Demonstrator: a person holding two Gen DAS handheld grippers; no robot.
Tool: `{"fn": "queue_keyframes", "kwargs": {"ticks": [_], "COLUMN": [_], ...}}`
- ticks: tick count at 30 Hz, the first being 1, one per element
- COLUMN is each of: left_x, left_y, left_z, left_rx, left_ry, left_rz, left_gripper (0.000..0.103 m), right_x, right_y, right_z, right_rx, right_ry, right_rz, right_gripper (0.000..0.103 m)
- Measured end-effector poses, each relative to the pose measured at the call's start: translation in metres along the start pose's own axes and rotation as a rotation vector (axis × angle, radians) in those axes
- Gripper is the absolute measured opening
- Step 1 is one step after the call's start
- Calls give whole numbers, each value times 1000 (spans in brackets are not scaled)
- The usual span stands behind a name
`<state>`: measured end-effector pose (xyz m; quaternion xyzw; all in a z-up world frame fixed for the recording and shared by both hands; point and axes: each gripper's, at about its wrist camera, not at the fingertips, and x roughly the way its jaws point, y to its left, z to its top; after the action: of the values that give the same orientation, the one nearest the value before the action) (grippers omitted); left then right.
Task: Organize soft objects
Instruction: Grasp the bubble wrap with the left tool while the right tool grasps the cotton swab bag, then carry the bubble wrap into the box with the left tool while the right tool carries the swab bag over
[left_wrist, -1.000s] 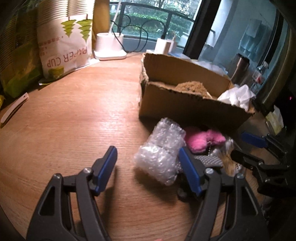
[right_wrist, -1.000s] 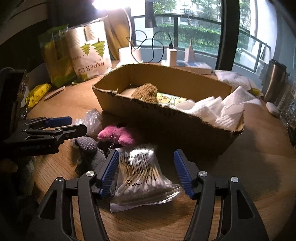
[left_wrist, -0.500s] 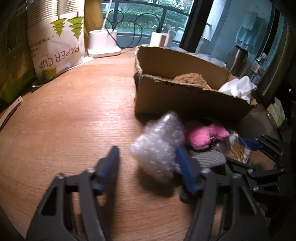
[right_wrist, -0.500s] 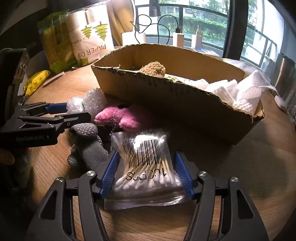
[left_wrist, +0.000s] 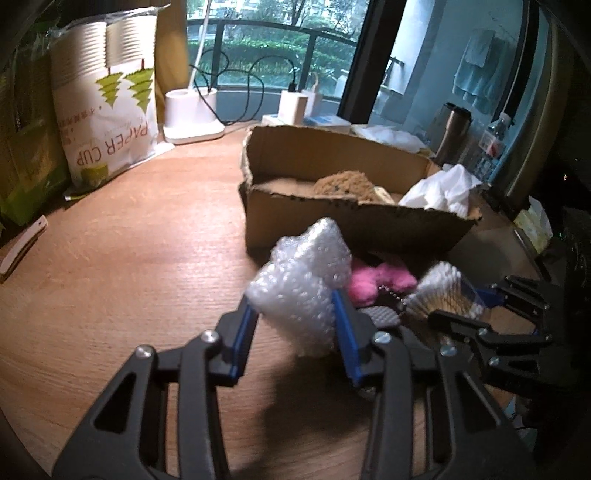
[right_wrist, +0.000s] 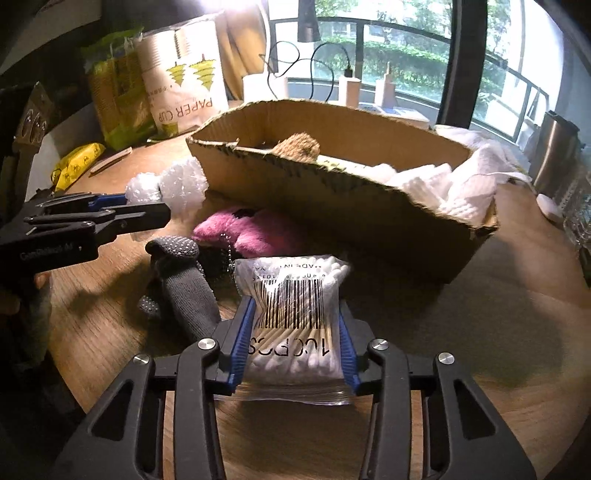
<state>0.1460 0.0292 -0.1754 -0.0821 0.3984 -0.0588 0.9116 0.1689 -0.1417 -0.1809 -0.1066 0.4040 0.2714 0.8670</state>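
In the left wrist view, the left claw (left_wrist: 295, 314) at the lower centre is closing on a wad of bubble wrap (left_wrist: 301, 284), and its blue pads already press both sides, probably because such a light, springy thing needs a squeeze to stay in. In the right wrist view, the right claw (right_wrist: 295, 332) is closing on a bag of cotton swabs (right_wrist: 295, 314) at the lower centre, pads against its edges. The cardboard box (right_wrist: 332, 199) stands just behind on the counter (left_wrist: 129, 258), likely the place for them. A pink plush (right_wrist: 240, 229) and a grey glove (right_wrist: 188, 284) lie before the box, not yet sorted.
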Motion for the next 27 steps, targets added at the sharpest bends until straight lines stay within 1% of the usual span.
{"fn": "queue_keyframes", "kwargs": {"ticks": [13,20,27], "left_x": [-15,-24,-33], "left_y": [-9,-13,-17], "left_z": [-1,7,18], "left_rx": [8,4,-19], "left_ry": [-28,-50,-95], "left_rz": [-17,-16,-3], "left_gripper": [40,40,40], "right_x": [-30,-42,-55], "right_y": [-16,-21,-32], "right_z": [-4,-4,2], "right_rx": [35,46,69], "right_ry": [-73,-106,-157], "right_rz": [-25,-8,24], "right_gripper": [44,44,44]}}
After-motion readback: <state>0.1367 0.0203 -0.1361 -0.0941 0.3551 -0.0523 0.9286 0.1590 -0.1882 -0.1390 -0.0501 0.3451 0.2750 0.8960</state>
